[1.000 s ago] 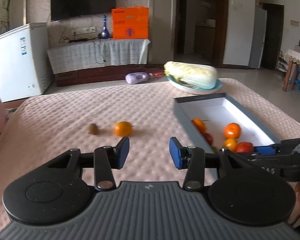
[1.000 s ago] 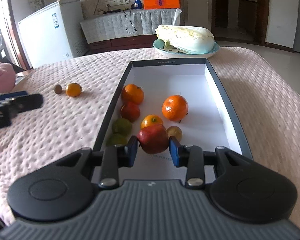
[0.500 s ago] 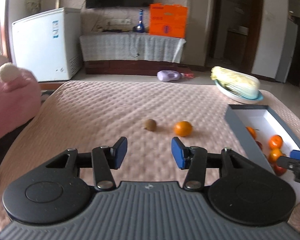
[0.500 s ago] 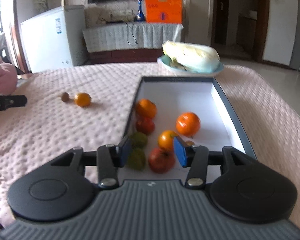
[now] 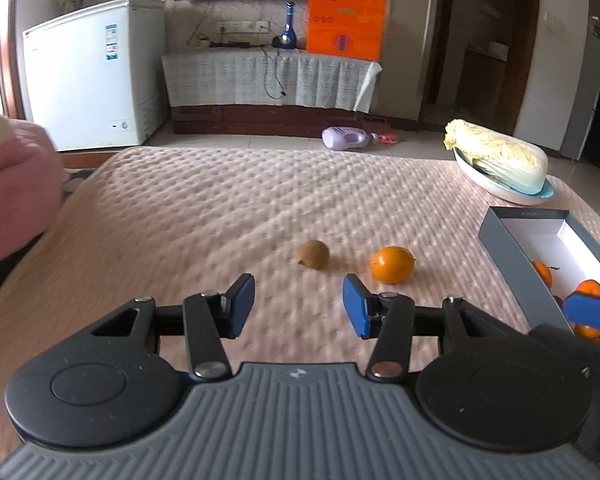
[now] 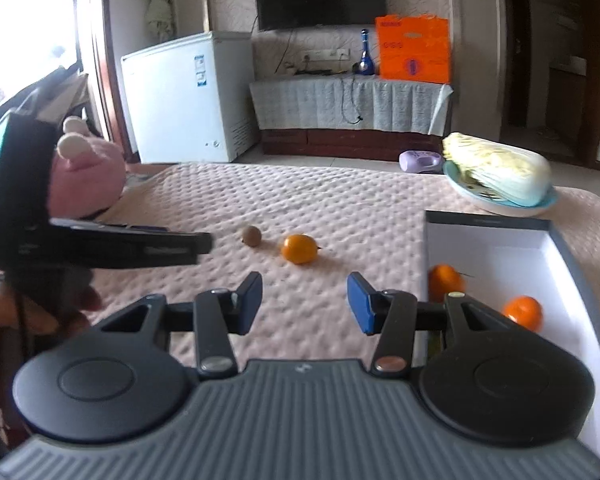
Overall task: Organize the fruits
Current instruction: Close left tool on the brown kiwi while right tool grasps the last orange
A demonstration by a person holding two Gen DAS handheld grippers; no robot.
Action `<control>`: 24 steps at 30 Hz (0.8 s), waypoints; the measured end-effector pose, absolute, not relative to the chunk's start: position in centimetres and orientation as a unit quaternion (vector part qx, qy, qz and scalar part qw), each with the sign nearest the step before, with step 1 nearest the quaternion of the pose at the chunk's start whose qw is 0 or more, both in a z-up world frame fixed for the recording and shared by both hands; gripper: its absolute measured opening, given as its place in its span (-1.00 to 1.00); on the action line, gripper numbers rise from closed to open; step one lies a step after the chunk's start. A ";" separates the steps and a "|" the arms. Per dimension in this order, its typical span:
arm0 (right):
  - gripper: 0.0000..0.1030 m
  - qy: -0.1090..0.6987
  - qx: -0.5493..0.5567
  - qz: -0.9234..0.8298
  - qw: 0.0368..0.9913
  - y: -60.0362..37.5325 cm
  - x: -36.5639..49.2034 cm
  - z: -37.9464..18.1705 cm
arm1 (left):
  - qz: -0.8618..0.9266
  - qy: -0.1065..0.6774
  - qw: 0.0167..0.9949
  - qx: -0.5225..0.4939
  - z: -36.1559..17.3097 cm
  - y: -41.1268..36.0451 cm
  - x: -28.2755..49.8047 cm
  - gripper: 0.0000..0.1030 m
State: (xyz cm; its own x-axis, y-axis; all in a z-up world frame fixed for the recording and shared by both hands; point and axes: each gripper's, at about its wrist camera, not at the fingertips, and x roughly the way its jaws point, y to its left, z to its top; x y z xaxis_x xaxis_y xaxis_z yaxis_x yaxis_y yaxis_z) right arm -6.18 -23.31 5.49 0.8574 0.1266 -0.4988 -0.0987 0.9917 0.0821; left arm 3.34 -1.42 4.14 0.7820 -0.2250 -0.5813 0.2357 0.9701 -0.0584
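Both grippers hang open over a pink quilted bed (image 5: pixel 220 208) with nothing between their fingers. From its own camera, the left gripper (image 5: pixel 299 308) sits low above the quilt, jaws spread wide; just ahead of it lie a small brown fruit (image 5: pixel 314 254) and an orange fruit (image 5: pixel 392 265), side by side but apart, the orange one just beyond the right fingertip. From the other camera, the right gripper (image 6: pixel 304 304) is likewise spread and empty — the same brown fruit (image 6: pixel 251 236) and orange fruit (image 6: pixel 299 248) lie ahead of it, slightly left. To its right stands a grey box (image 6: pixel 488 222) with a white inside, holding two orange fruits (image 6: pixel 523 312) in plain sight; more fruit is partly hidden behind the gripper's own arm. Beyond the box a cabbage (image 6: pixel 498 174) rests on a plate (image 6: pixel 500 207) near the bed's far right corner. A pink plush toy (image 6: pixel 86 178) sits at the left edge, and the left gripper (image 6: pixel 198 245) reaches in from that side.
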 end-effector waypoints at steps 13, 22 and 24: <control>-0.04 0.288 0.030 0.056 0.956 -23.4 -3.5 2.8 | -0.119 0.334 0.935 0.007 1.1 -4.5 10.1 -0.07; -0.04 0.285 0.041 0.049 0.956 -21.7 -0.4 2.6 | -0.111 0.344 0.932 -0.009 -0.1 -3.5 11.0 -0.59; -0.04 0.283 0.046 0.039 0.957 -21.2 0.6 2.7 | -0.112 0.346 0.932 -0.011 0.1 -3.1 10.9 -0.59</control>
State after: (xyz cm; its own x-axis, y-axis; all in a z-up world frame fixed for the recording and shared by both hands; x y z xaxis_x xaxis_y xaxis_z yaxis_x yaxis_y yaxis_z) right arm 0.60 -21.22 2.66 0.8364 0.1005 -0.5389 -0.0487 0.9928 0.1096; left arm 10.91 -3.14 0.12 0.7357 -0.2159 -0.6420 0.2004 0.9748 -0.0981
